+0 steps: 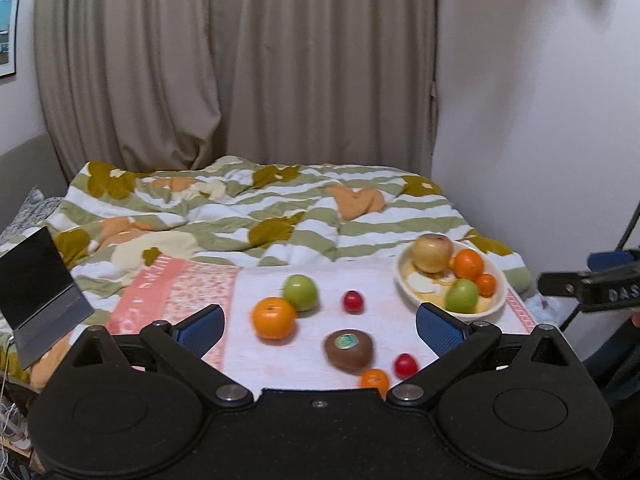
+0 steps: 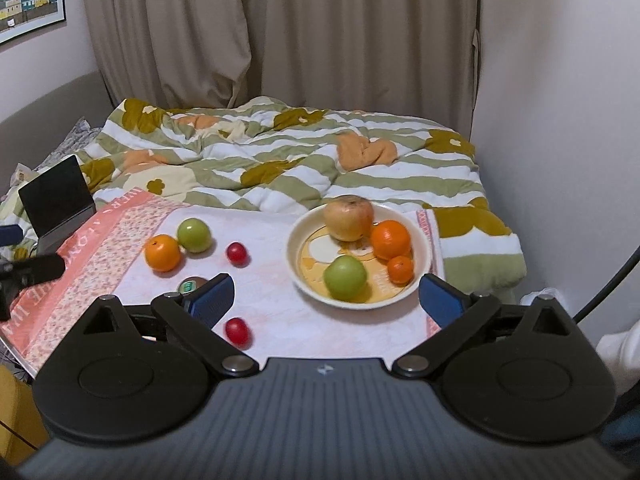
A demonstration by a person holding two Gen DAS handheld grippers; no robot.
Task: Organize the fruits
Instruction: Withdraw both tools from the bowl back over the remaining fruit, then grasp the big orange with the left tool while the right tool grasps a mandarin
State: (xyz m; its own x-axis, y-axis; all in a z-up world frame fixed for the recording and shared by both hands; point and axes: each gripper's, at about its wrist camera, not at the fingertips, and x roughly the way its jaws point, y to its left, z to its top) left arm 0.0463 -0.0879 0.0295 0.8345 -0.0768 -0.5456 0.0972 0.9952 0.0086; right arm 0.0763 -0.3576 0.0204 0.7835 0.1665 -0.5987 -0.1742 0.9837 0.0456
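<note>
Right wrist: both claws wide, empty; laptop beside towel, kiwi behind finger.

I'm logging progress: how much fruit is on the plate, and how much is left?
Done: the round cream plate holds a yellowish apple, two oranges and a green apple. In hand: nothing; the left tongs and right tongs are open. Left on the pink towel: an orange, a green apple, a brown kiwi, two red fruits, one small orange.

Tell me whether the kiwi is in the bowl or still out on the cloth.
Out. The kiwi lies on the pink cloth, left of the bowl, which holds only an apple, a green apple and two oranges.
</note>
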